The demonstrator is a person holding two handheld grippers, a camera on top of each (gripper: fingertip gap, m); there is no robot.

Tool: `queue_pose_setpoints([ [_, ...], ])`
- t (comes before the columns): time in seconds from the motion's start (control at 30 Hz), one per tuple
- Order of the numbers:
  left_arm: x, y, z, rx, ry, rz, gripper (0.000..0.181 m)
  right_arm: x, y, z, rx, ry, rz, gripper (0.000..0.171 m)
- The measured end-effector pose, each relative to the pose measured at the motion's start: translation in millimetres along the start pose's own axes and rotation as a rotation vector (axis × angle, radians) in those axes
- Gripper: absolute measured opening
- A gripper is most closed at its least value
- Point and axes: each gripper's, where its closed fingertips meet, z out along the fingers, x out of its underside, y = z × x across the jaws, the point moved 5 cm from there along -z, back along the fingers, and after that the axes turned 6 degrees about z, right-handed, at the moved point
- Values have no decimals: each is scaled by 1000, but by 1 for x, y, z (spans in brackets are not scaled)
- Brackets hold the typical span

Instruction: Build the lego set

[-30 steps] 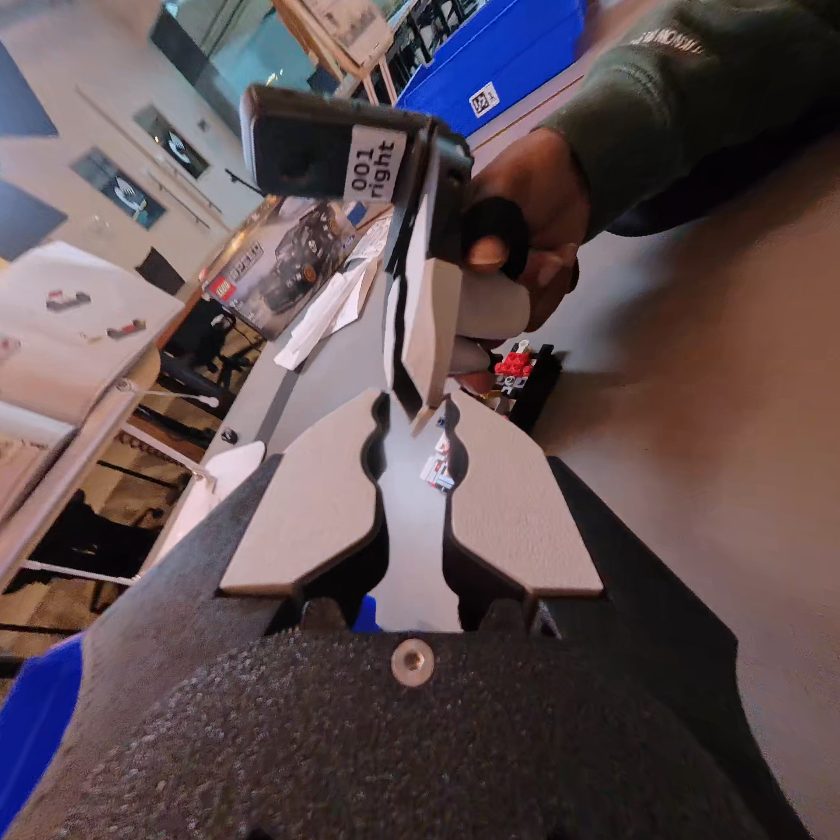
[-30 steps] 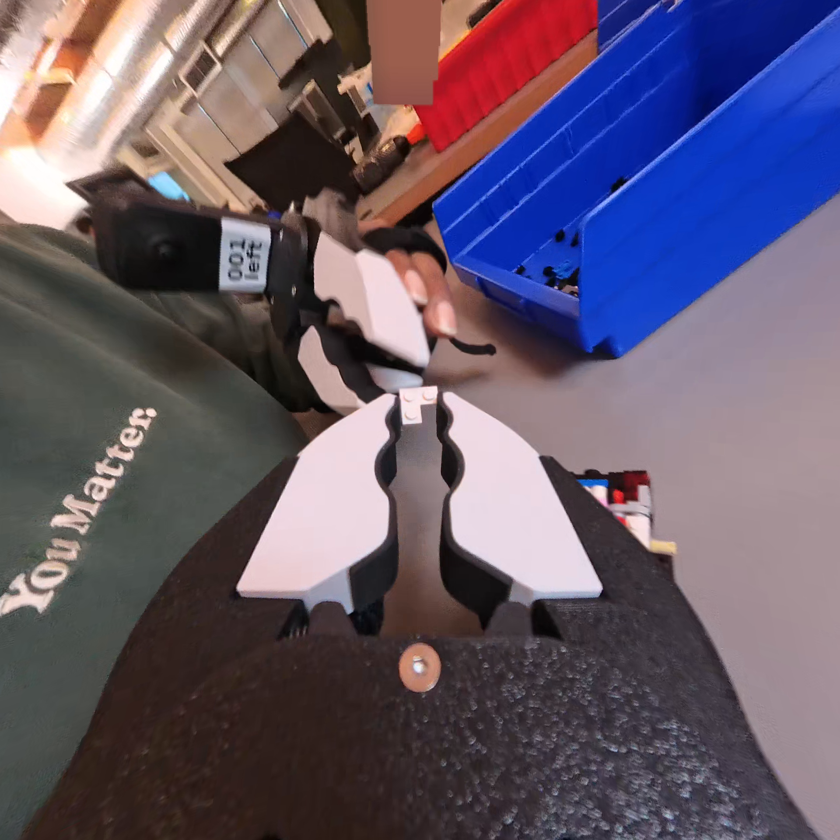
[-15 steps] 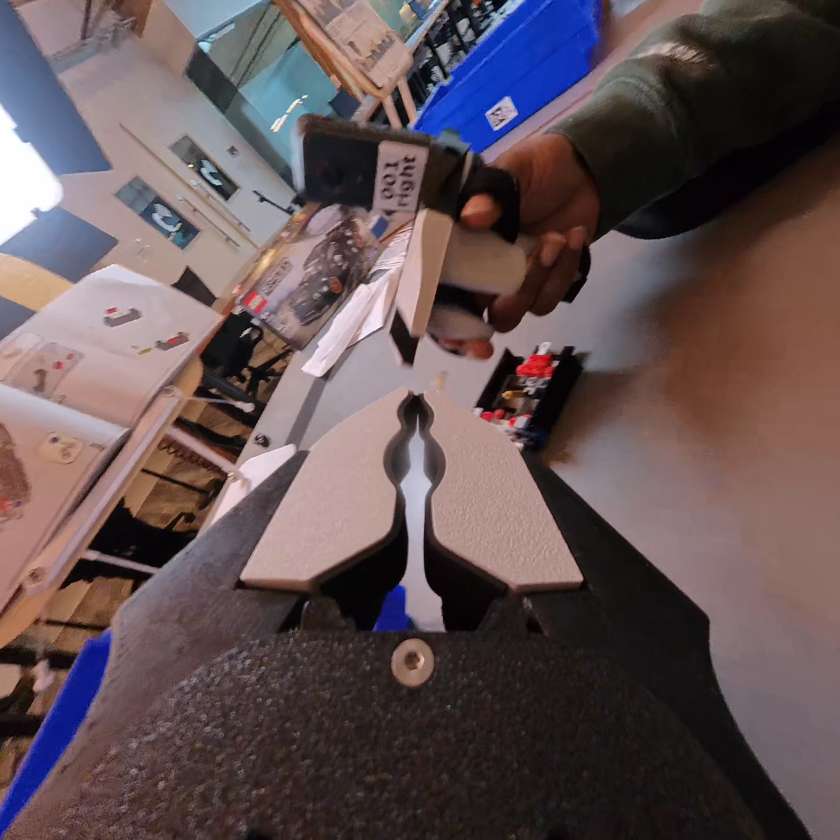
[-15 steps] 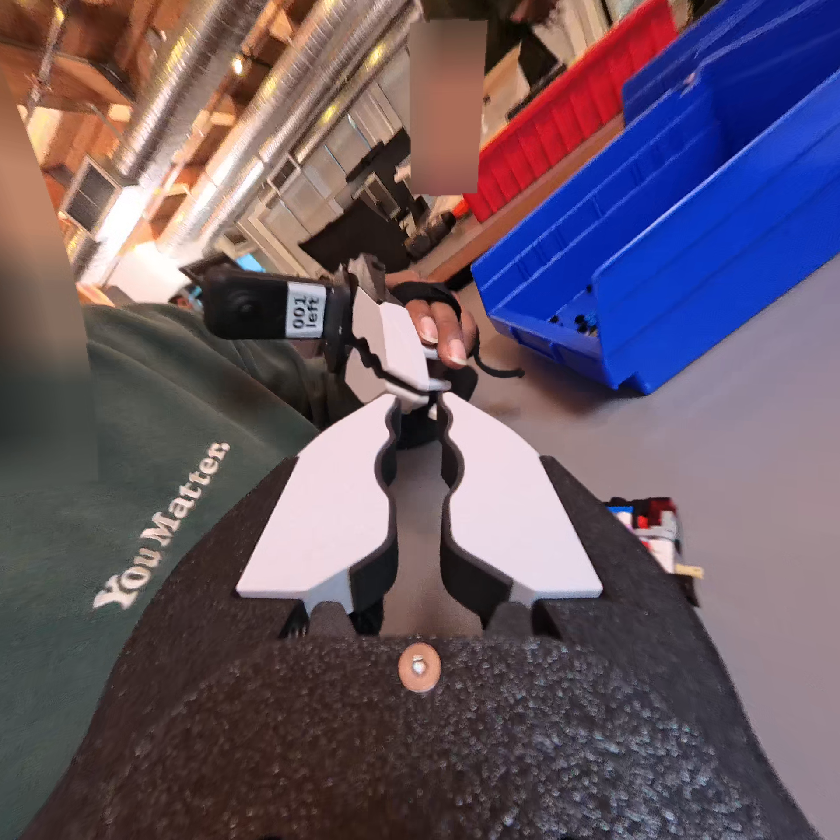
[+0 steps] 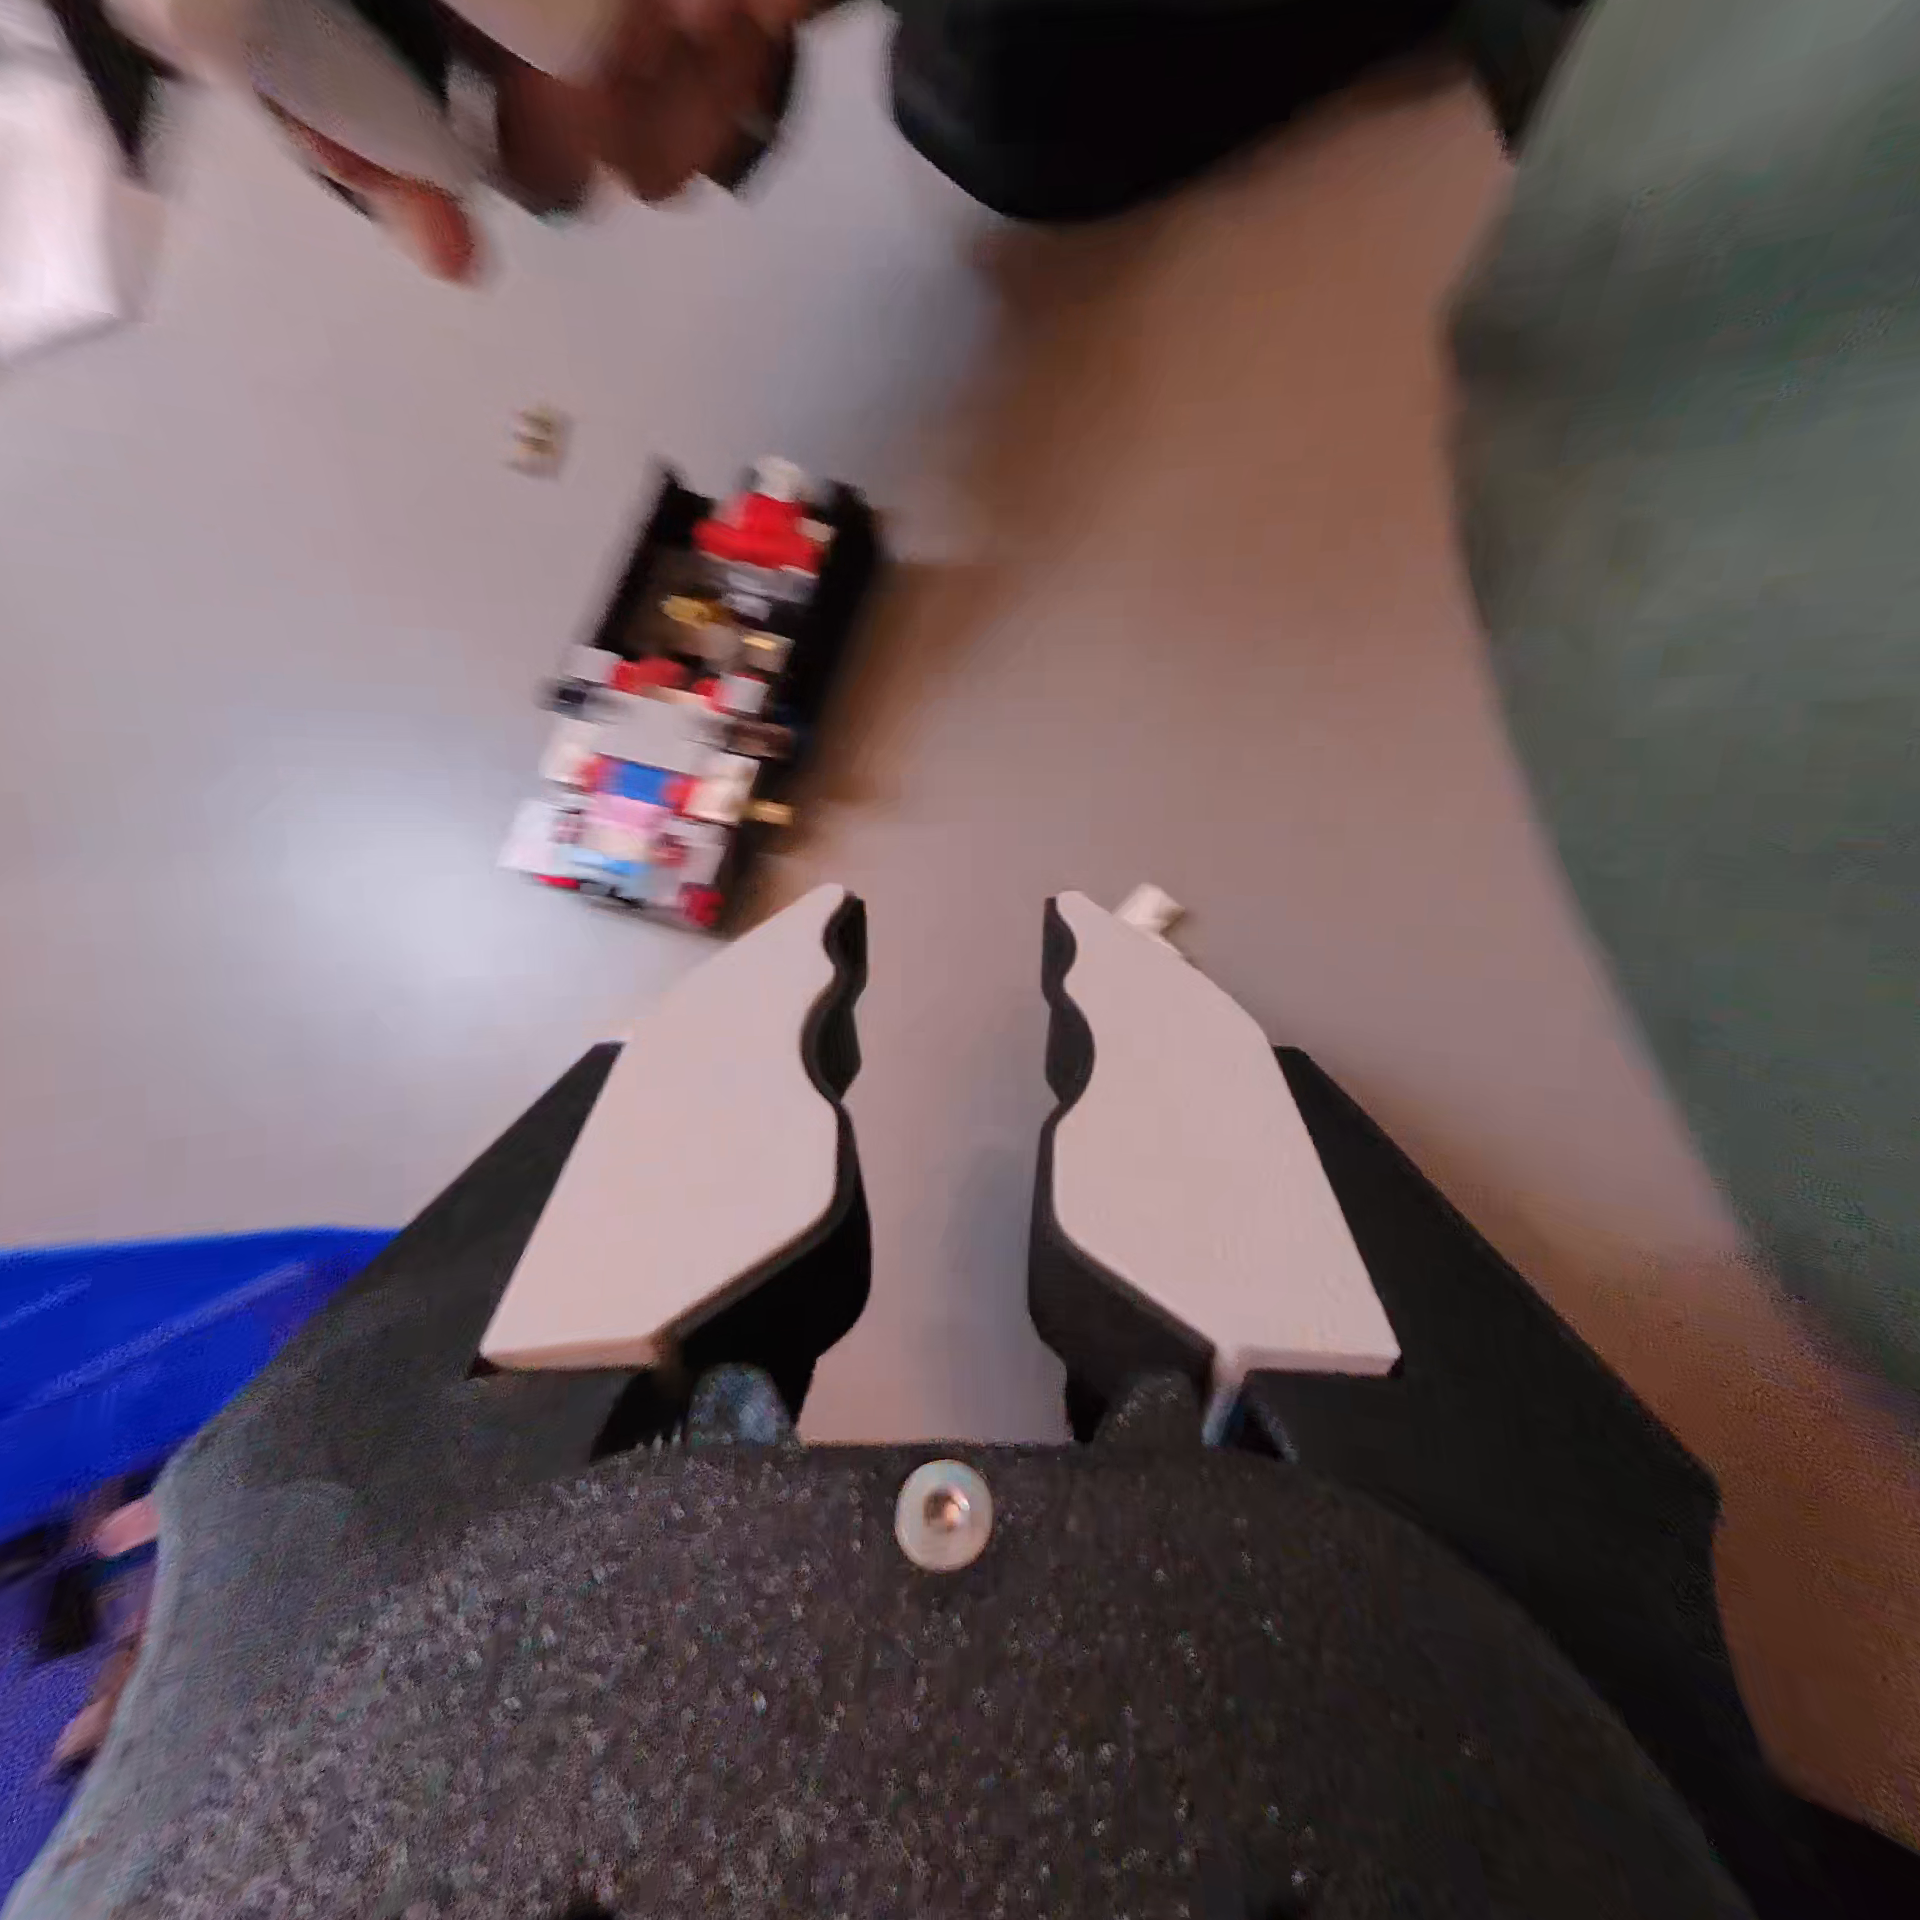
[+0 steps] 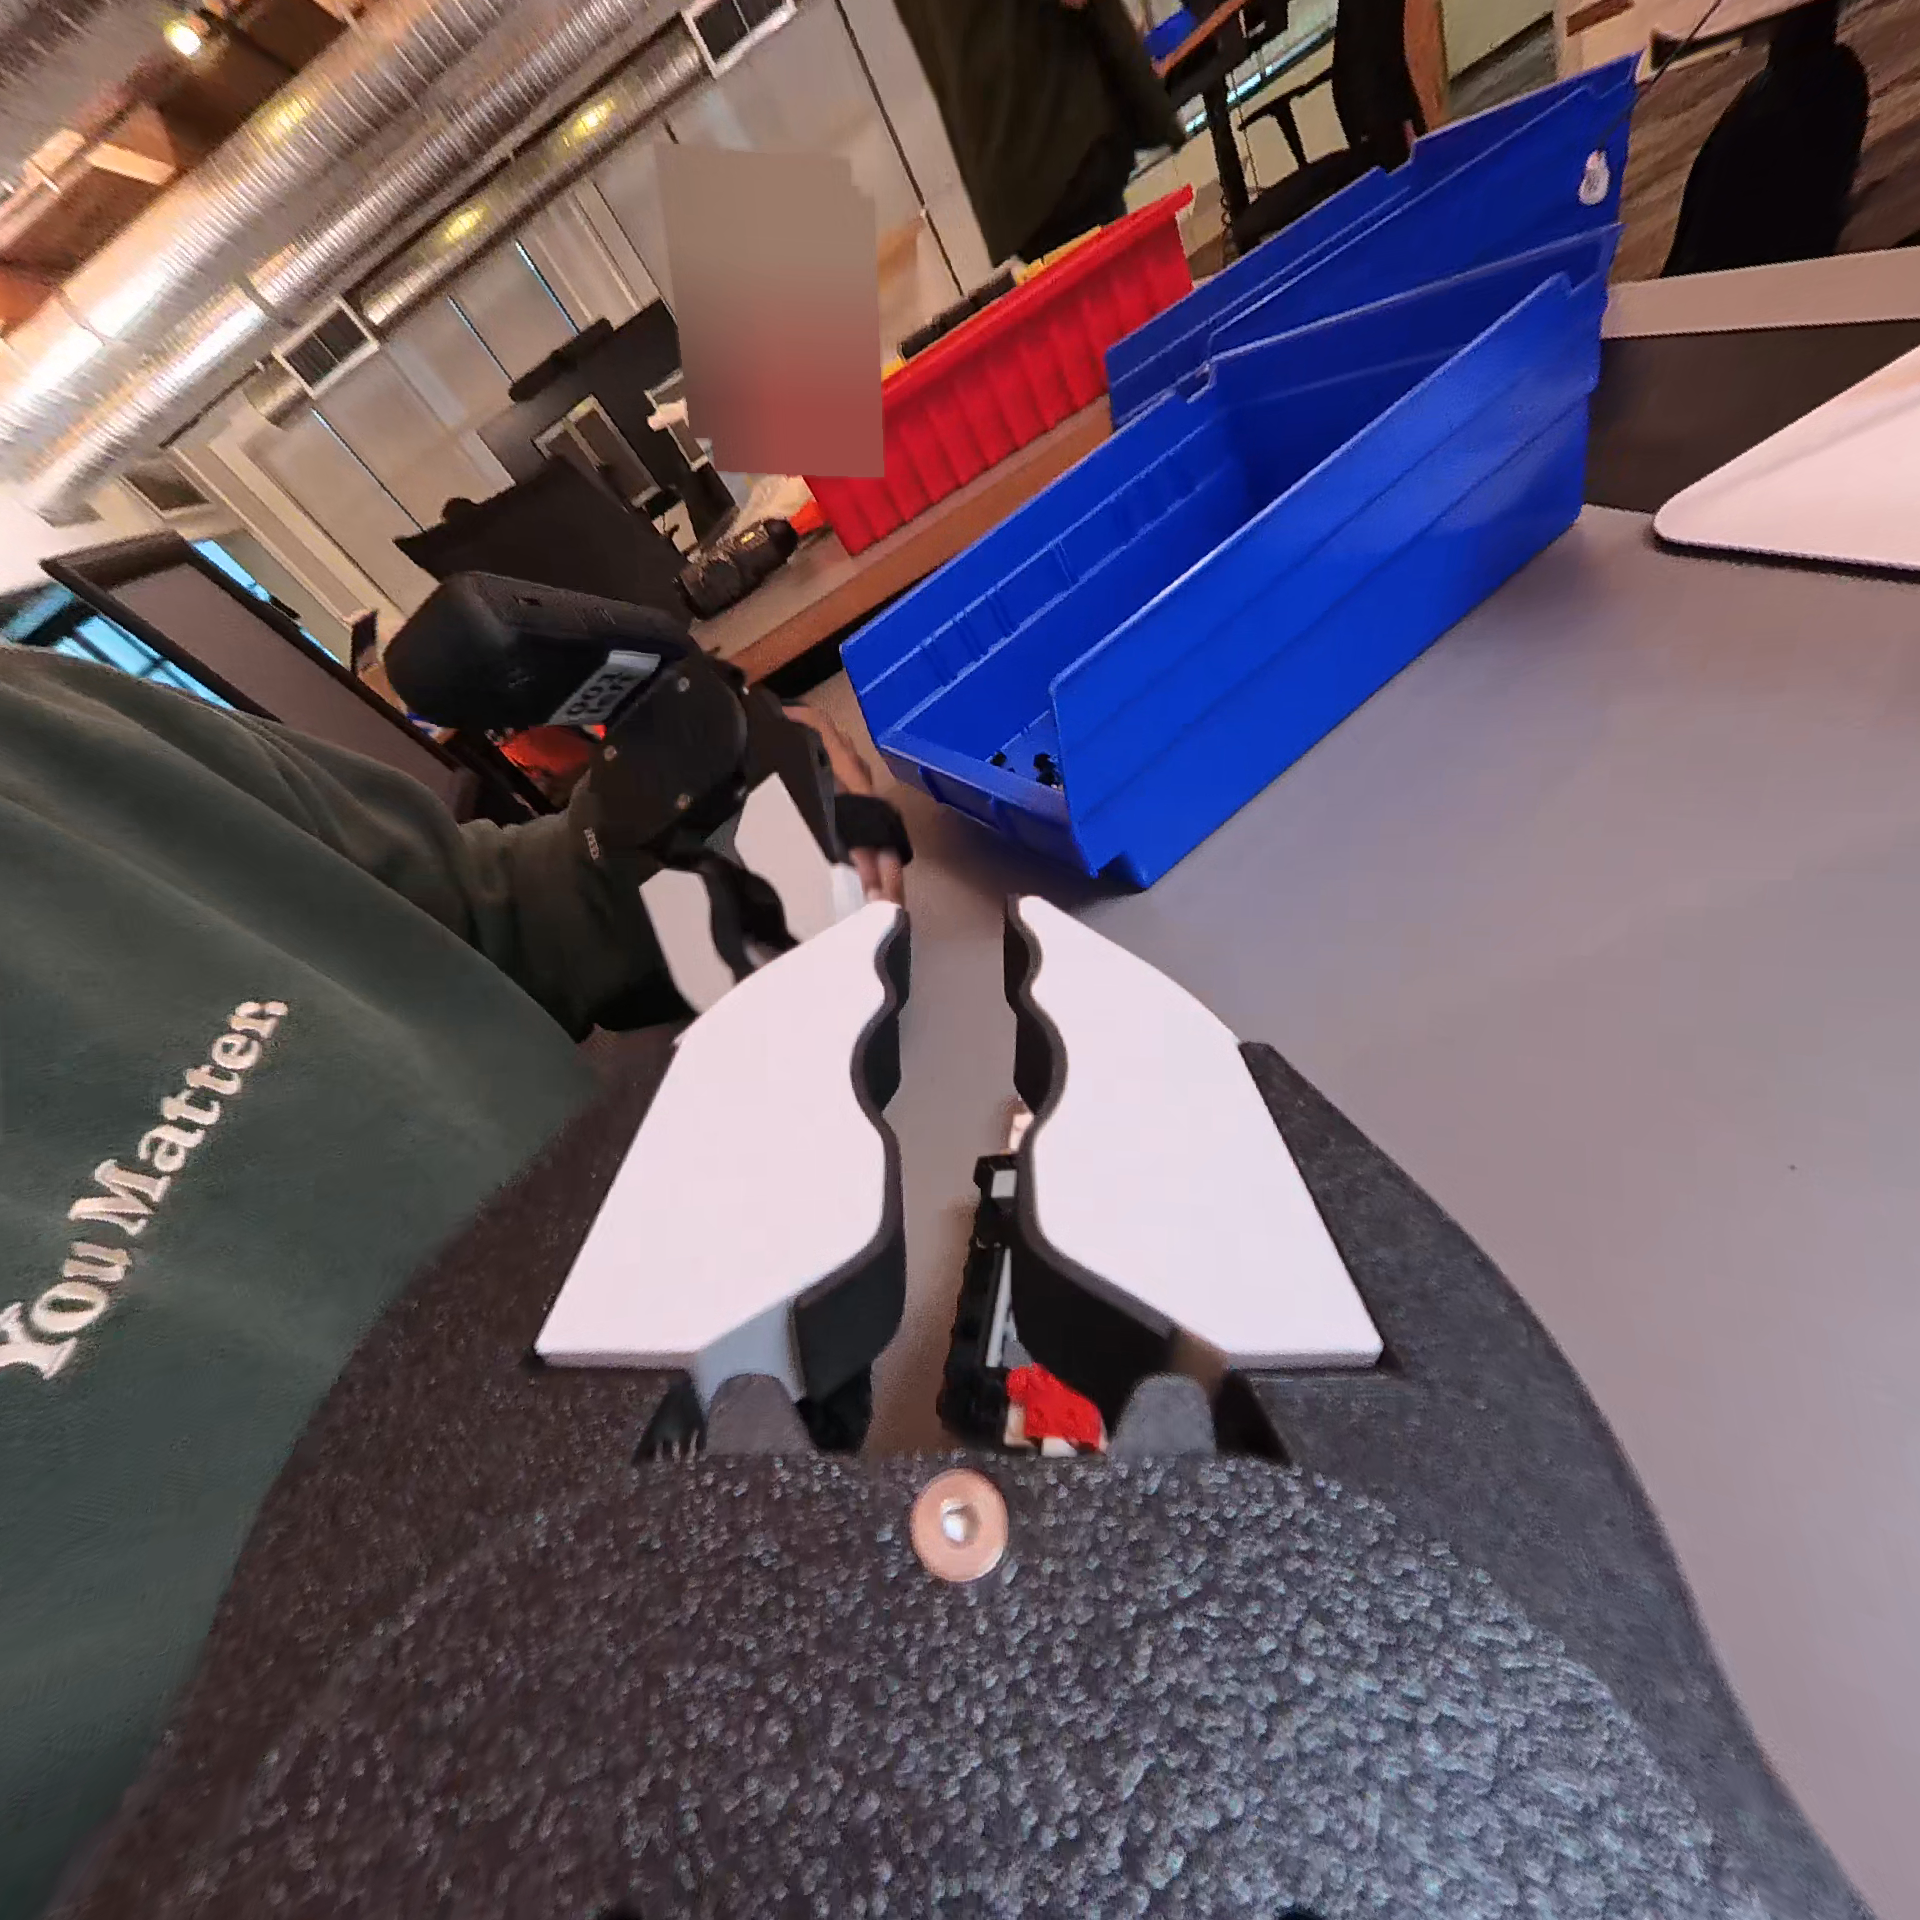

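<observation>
The partly built lego model (image 5: 686, 717) is seen lying on the grey surface (image 5: 260, 935), a long black base plate carrying red, white, blue and pink bricks. In the left wrist view it lies just ahead and to the left of the left gripper (image 5: 951, 925), whose jaws are spread with nothing between them. A small pale piece (image 5: 1148, 906) rests on the surface at the tip of one jaw; it is probably a loose lego part, though the blur leaves this unsure.

The right gripper (image 6: 956, 914) is held directly above the model, part of which shows through the gap between its jaws, which are likewise parted and empty. A blue bin (image 6: 1247, 665) with small dark parts stands farther off.

The model is judged light and rigid, but brittle at its joints: top bricks may pop off under a sideways squeeze. It would best be gripped across the long black sides of the base, low down. The smooth plastic may slip, so a square, firm hold is advised.
</observation>
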Motion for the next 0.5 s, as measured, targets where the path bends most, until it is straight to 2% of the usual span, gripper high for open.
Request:
queue_pose_setpoints([
  [0.07, 4, -16, 8, 137, 32, -19, 38, 3, -3, 0, 18, 17, -12, 17],
  [0.13, 5, -26, 15, 199, 52, -10, 40, 4, -4, 0, 24, 23, -13, 17],
  [0.27, 11, -34, 31, 226, 131, 25, 35, 3, -6, -3, 32, 23, -13, 17],
  [0.4, 10, -37, 30, 232, 139, 52, 12, 3, -8, -5, 46, 27, -14, 17],
  [0.5, 10, -37, 29, 214, 167, 82, 10, 3, -8, -5, 49, 29, -14, 17],
])
